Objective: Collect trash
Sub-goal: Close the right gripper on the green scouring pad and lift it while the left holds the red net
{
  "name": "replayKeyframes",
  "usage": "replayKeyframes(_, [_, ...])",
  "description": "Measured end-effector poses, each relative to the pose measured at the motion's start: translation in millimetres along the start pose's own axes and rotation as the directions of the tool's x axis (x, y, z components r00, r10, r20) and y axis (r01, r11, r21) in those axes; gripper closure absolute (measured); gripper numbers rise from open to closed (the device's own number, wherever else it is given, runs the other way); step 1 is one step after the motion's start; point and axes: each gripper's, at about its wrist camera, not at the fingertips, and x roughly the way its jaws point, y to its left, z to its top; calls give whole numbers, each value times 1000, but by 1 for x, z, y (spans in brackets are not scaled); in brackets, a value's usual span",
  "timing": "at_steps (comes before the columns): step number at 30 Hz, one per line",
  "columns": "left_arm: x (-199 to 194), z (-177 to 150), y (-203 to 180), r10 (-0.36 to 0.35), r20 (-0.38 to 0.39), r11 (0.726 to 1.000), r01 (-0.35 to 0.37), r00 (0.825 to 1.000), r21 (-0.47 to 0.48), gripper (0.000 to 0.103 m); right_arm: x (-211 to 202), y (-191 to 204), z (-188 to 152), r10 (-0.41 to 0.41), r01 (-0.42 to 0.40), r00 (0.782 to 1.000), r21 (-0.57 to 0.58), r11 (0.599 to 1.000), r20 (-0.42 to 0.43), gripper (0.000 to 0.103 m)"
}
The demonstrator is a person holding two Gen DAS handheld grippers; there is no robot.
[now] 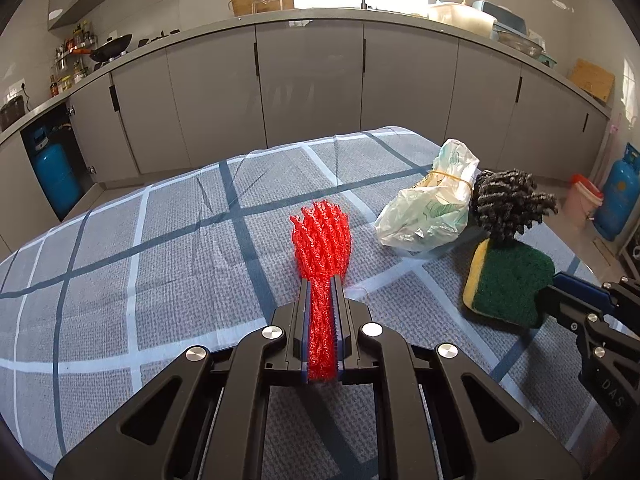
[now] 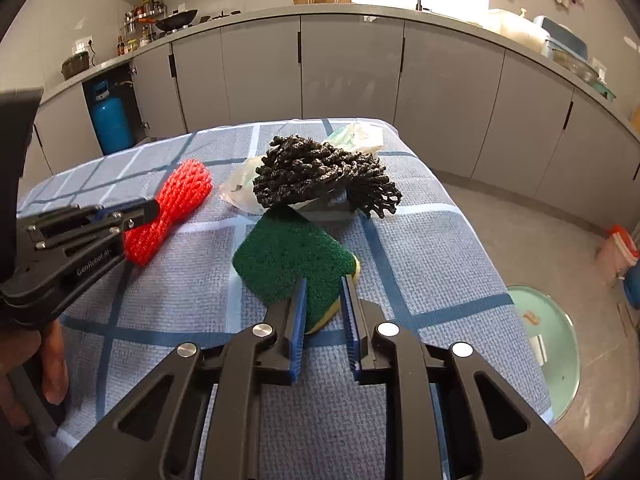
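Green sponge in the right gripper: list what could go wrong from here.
1. The right gripper pinches only a corner of the green sponge, so it may slip out.
2. The sponge's far edge sits against the black mesh; lifting could drag it along.
3. The red mesh overhangs the left gripper and may sag.

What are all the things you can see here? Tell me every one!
red foam net: one, red, over the table's middle, clamped in the left gripper
scrub sponge: one, green and yellow, right side of the table, between the right gripper's pads
black foam net: one, black, behind the sponge, against the bag
plastic bag: one, whitish with green print, tied, far right of the table
tablecloth: one, grey-blue check, covering the table
gas cylinders: two, blue, by the cabinets
left gripper: one, black, shut
right gripper: one, black, blue pads
hand: one, holding the left gripper's handle
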Motion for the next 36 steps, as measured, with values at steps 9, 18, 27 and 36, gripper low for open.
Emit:
replayKeyframes(9, [-2,-5,16,-2,-9,998,1,1000,-67,93,19,13,9,-5,4,1000,-32,999,-29,23])
replayKeyframes(18, [-1,-5,14,-22,-14,998,21,1000,-59,93,39,6,19,5,-8,996,-35,999,-85,39])
replayKeyframes(27, [-24,-15,9,43,45,999,-42,998,-30,93,-13,17,-1,82,-86,994,-67,994,-69,44])
replayKeyframes(36, [-67,-15,10,69,83,997,-66,994,-28,93,-45,30,-17,198,-203,978,-89,975,-64,44])
